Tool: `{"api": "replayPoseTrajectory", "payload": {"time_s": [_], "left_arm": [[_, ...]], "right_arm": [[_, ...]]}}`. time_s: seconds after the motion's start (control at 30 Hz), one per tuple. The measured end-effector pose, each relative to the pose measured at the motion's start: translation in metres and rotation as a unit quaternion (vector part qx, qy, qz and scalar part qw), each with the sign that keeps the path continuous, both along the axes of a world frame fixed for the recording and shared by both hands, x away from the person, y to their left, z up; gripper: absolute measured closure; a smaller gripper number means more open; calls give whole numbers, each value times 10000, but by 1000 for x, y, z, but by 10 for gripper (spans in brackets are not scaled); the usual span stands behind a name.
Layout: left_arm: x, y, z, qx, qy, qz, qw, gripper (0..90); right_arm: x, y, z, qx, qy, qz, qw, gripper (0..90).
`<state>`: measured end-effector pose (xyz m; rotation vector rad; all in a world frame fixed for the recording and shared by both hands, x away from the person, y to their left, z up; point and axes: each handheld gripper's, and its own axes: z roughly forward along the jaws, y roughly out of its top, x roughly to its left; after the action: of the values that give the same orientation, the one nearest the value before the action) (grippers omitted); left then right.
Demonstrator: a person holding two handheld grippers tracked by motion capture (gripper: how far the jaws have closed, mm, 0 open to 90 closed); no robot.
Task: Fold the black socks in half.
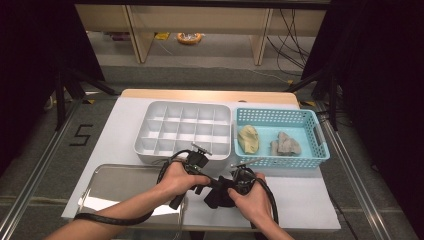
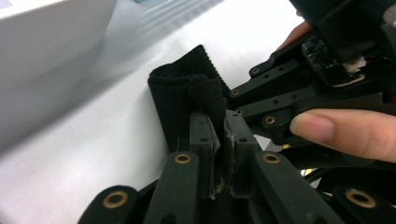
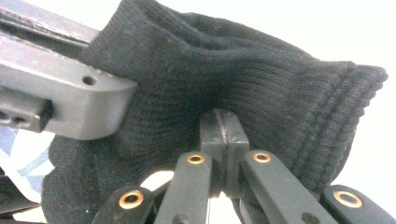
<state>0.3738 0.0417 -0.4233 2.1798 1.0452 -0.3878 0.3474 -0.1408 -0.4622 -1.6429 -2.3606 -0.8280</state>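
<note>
A black ribbed sock (image 1: 220, 192) lies bunched on the white table near its front edge, between my two hands. My left gripper (image 1: 207, 186) comes at it from the left and is shut on a fold of the sock (image 2: 187, 100); the fabric is pinched between its fingertips (image 2: 203, 133). My right gripper (image 1: 231, 184) meets it from the right and is shut on the sock (image 3: 224, 74) too, its jaws pressed together on the knit. In the right gripper view the left gripper's finger (image 3: 60, 100) presses into the sock from the left.
A white compartment tray (image 1: 183, 131) stands behind the hands. To its right a light blue basket (image 1: 280, 136) holds a yellow sock (image 1: 248, 139) and a grey sock (image 1: 286, 145). A shiny metal tray (image 1: 115, 189) lies at the front left.
</note>
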Motion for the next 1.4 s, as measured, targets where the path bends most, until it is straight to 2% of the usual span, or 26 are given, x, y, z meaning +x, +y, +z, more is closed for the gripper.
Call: {"api": "replayPoseTrajectory", "payload": {"time_s": [0.03,0.1,0.13,0.17,0.23,0.3,0.33,0.37,0.4,0.43,0.47,0.5,0.57,0.6,0.63,0.77,0.8,0.83,0.87,1.07,1.1,1.13,1.2,1.23,1.3,1.4], "left_arm": [[0,0,0,25,-9,-14,10000,832],[0,0,0,12,-12,-36,10000,832],[1,0,0,31,-24,-85,10000,832],[1,0,1,29,-22,-91,10000,832],[1,0,2,38,-43,-106,9999,831],[2,0,2,23,-27,-67,10000,831],[2,1,2,20,-42,-54,10000,831],[1,-1,2,-37,5,99,9999,832],[2,0,2,33,-8,17,10000,832],[2,0,2,29,-4,35,10000,832],[2,0,2,26,-2,41,10000,831],[2,0,2,37,-2,32,10000,831],[2,-1,1,-11,0,45,10000,831],[2,-1,1,-8,1,42,10000,832],[2,-1,1,-8,-3,32,10000,831],[3,-1,1,-47,-43,-5,10000,832],[1,-3,2,-105,14,178,9998,831],[3,-1,2,-39,-27,14,10000,832],[3,-2,2,-42,-21,44,10000,831],[4,-6,0,-66,9,125,9999,831],[3,-8,-1,-113,23,181,9998,831],[4,-8,-1,-105,13,185,9998,831],[4,-9,-1,-91,-1,210,9997,831],[5,-8,-1,-11,-22,71,10000,831],[5,-8,-1,-1,-39,77,10000,830],[5,-11,-2,-34,-27,208,9998,830]], "right_arm": [[-1,1,1,-11,77,-77,9999,900],[-1,3,1,-48,-11,-48,10000,900],[-2,4,2,-13,133,-95,9999,900],[-1,4,1,-42,-11,-16,10000,900],[-1,5,0,-18,-29,4,10000,900],[-2,8,3,-4,159,-68,9999,900],[-1,7,0,21,29,-5,10000,900],[-2,9,3,-78,314,-152,9994,900],[0,8,0,13,80,8,10000,900],[-2,11,2,4,285,-111,9995,900],[-3,11,2,-34,231,-113,9997,900],[-1,10,-1,12,47,23,10000,900],[0,10,-3,124,-18,157,9998,900],[0,11,-2,153,143,97,9997,900],[1,11,-3,222,20,171,9996,900],[1,8,-1,291,129,50,9995,900],[2,4,0,343,99,99,9993,900],[-1,3,6,322,290,-111,9990,897],[0,-2,7,411,106,-53,9991,895],[0,-32,31,528,-222,-404,9975,888],[-1,-34,36,604,-1,-668,9959,887],[0,-38,38,497,-24,-690,9964,886],[0,-43,40,549,51,-835,9950,882],[1,-47,39,524,-10,-792,9955,879],[0,-50,39,519,-8,-863,9949,871],[0,-53,35,509,87,-935,9943,860]]}}
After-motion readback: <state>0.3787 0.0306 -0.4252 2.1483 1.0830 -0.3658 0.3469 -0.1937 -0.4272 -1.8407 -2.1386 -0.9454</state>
